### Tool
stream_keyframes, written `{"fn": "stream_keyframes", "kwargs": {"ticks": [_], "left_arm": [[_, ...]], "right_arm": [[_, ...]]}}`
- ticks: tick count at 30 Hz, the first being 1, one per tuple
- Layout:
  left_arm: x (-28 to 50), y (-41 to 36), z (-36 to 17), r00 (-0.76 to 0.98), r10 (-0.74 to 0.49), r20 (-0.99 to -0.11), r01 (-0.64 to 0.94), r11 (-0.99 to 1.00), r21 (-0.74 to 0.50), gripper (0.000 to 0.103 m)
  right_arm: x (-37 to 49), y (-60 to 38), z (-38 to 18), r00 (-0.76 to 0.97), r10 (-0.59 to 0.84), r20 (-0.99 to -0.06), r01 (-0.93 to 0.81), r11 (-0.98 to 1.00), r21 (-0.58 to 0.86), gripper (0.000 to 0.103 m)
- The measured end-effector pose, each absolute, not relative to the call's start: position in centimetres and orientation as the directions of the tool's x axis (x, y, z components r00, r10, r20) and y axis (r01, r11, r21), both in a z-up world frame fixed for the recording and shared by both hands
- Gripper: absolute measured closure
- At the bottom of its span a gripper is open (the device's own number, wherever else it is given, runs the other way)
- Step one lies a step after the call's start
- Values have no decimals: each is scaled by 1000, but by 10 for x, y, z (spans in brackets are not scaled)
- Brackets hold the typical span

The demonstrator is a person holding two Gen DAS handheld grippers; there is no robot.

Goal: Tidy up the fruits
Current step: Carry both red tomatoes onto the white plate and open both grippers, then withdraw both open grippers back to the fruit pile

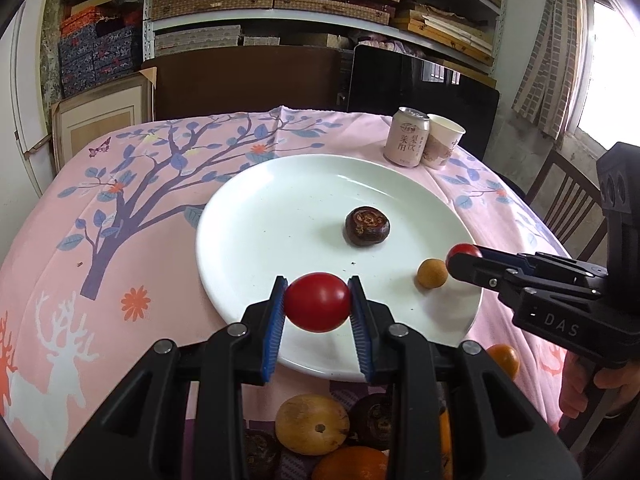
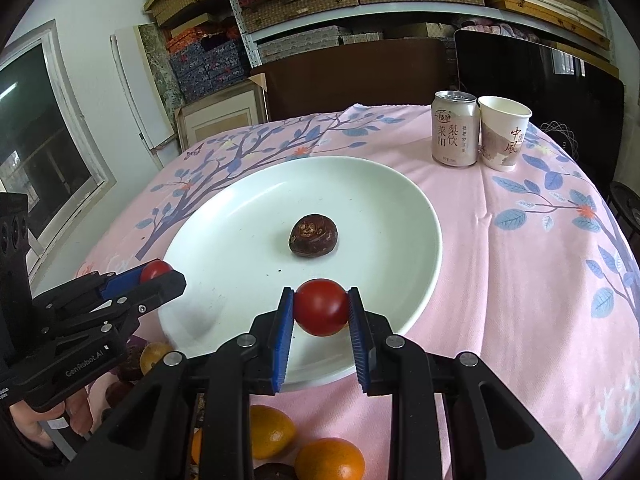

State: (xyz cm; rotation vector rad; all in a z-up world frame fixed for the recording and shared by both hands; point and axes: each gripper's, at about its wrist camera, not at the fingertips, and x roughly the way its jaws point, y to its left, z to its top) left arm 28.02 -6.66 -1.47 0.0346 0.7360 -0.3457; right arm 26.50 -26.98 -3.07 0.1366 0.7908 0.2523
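1. Two red tomatoes are held up at once, one in each gripper. The left gripper (image 1: 317,304) has its blue pads squeezed on the left tomato (image 1: 317,302). The right gripper (image 2: 321,308) is squeezed on the right tomato (image 2: 321,307) the same way.

2. Both tomatoes hang over the near edge of the white plate (image 1: 280,200). From these views I cannot tell if they touch it yet.

3. On the plate there is already a dark brown wrinkly fruit (image 1: 367,227) near the middle and a small tan round fruit (image 1: 432,274) near the right gripper's tip.

4. More fruit waits on the pink tablecloth (image 1: 120,208) in front of the plate: oranges (image 2: 330,460), a yellowish-brown fruit (image 1: 312,424) and more dark ones.

5. I think the step now is to put both tomatoes down on the plate. Go low first, so each tomato sits on the plate before the pads let go. A tomato is round and smooth and will roll if dropped.

6. Pick a bare spot. Keep the right tomato away from the small tan fruit, so it does not get bumped off the rim.

7. Open the pads slowly and only a little. Then pull straight back and up, so the fingers do not push the tomato.

8. Do not squeeze harder. A tomato is soft and could split.

9. The drink can (image 2: 455,130) and paper cup (image 2: 503,136) stand far back, well out of the way.
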Motion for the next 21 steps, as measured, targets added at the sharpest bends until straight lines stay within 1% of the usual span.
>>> {"fn": "stream_keyframes", "kwargs": {"ticks": [4,5,6,7,8,9,11,14,18,21], "left_arm": [[282,-68,-16,686,-300,-662,325,941,-90,71],[282,-67,-15,686,-311,-658,332,938,-98,44],[281,-67,-14,695,-318,-645,332,938,-104,4],[278,-65,-12,721,-310,-619,321,942,-98,5],[275,-66,-9,742,-301,-599,316,945,-82,5],[273,-67,-7,746,-293,-598,324,944,-58,5],[271,-67,-5,751,-286,-595,327,944,-41,5],[272,-60,-5,734,-311,-604,318,943,-99,5],[273,-45,-6,715,-325,-619,283,944,-170,5],[267,-38,-6,718,-321,-617,270,946,-178,5]], "right_arm": [[266,-270,-32,669,279,-689,-177,960,217,76],[266,-270,-33,667,280,-690,-179,960,216,74],[265,-270,-33,673,270,-689,-170,963,211,68],[264,-272,-32,683,254,-685,-156,967,203,60],[262,-273,-31,697,236,-677,-142,971,192,37],[260,-274,-29,712,219,-667,-134,975,176,24],[257,-277,-26,721,205,-662,-129,978,162,24],[252,-283,-22,722,210,-659,-123,977,176,24],[241,-291,-19,718,219,-660,-111,973,203,16],[231,-298,-17,720,220,-658,-100,971,215,13]]}}
